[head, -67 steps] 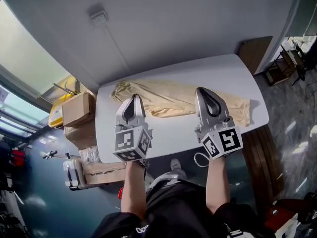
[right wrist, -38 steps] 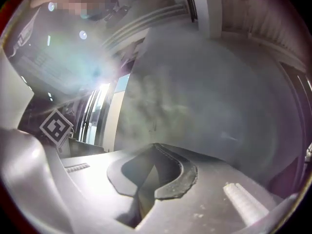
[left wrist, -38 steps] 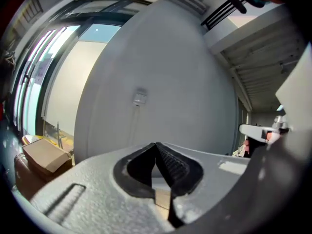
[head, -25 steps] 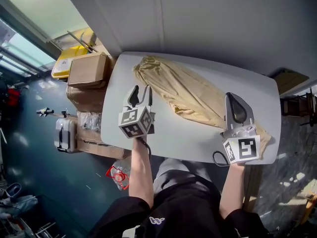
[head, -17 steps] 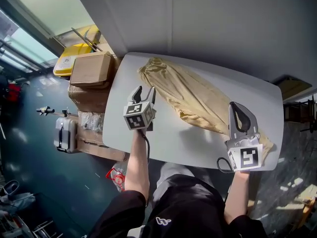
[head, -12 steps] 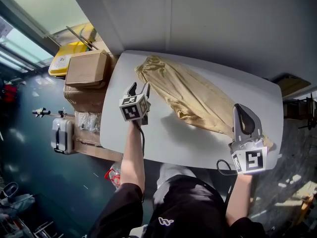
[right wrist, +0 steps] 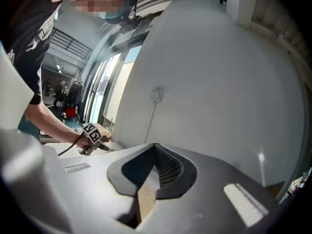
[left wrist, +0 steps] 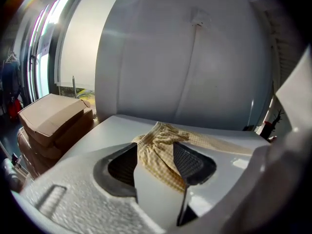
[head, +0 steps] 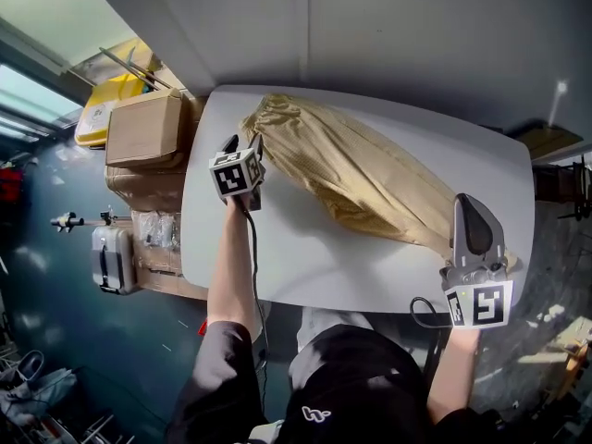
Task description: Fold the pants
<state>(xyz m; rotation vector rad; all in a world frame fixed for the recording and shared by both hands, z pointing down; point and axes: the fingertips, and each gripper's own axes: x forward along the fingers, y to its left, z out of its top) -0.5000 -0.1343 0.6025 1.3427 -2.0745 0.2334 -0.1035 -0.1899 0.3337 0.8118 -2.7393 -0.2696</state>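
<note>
Pants (head: 361,178) lie unfolded on the white table (head: 305,276), stretched on a slant from the far left corner down toward the near right edge. They have not been lifted or creased since a second ago, so no fold has begun. Beside the table on your left, the cardboard box (head: 141,129) sits on its stack, clear of your work.

What has changed is your left gripper (head: 243,144). A second ago it hung over bare tabletop near the front edge. It has now come down and forward to the gathered waistband (head: 268,114), and its jaws have just been opening to their full spread. In the left gripper view the checked, ruffled cloth of the waistband stands between the two pads, but they do not press on it yet, so nothing is held there.

Your right gripper (head: 478,206) has drifted only a little and sits over the leg end of the pants, near the right front corner. Its jaws are clenched tip to tip. A strip of tan cloth shows below them in the right gripper view, yet I see no sign of a pinch.

My reading is that you are lined up for the first grasp at the waist, and the right side must open before it can take the cuffs.
</note>
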